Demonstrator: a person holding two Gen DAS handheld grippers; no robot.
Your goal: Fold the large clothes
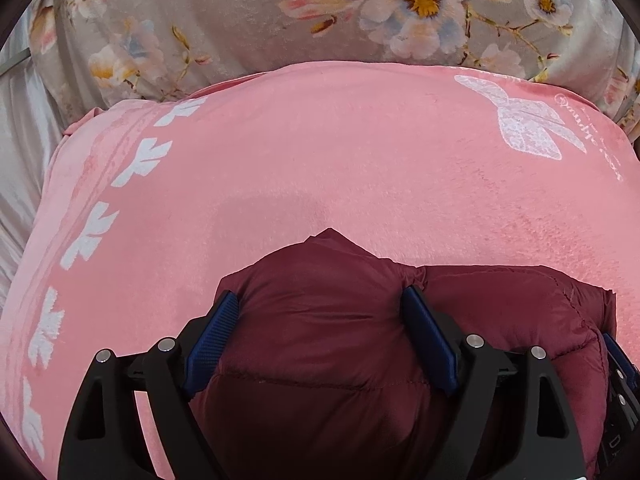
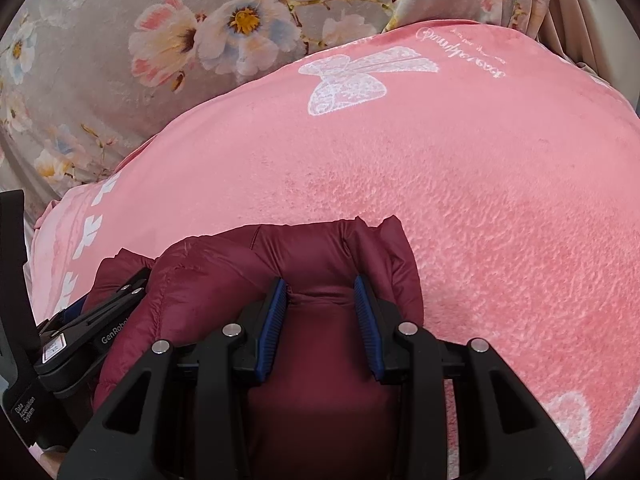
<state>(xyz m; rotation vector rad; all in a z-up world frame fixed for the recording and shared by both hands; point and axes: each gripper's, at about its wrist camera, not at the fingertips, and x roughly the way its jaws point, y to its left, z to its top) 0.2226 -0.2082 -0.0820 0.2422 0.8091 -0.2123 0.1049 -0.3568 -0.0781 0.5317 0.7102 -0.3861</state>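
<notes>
A dark red padded jacket (image 1: 320,320) lies bunched at the near edge of a pink blanket (image 1: 320,152). My left gripper (image 1: 320,308) has its jaws wide apart with a puffy fold of the jacket bulging between the blue pads. In the right wrist view my right gripper (image 2: 320,292) has its pads pressed into a narrower fold of the jacket (image 2: 320,360). The left gripper's black body (image 2: 92,320) shows at the left of that view, close beside the right one.
The pink blanket (image 2: 460,168) with white leaf and butterfly prints covers the bed. A grey floral quilt (image 1: 240,12) lies beyond it. White sheet (image 1: 20,140) shows at the far left.
</notes>
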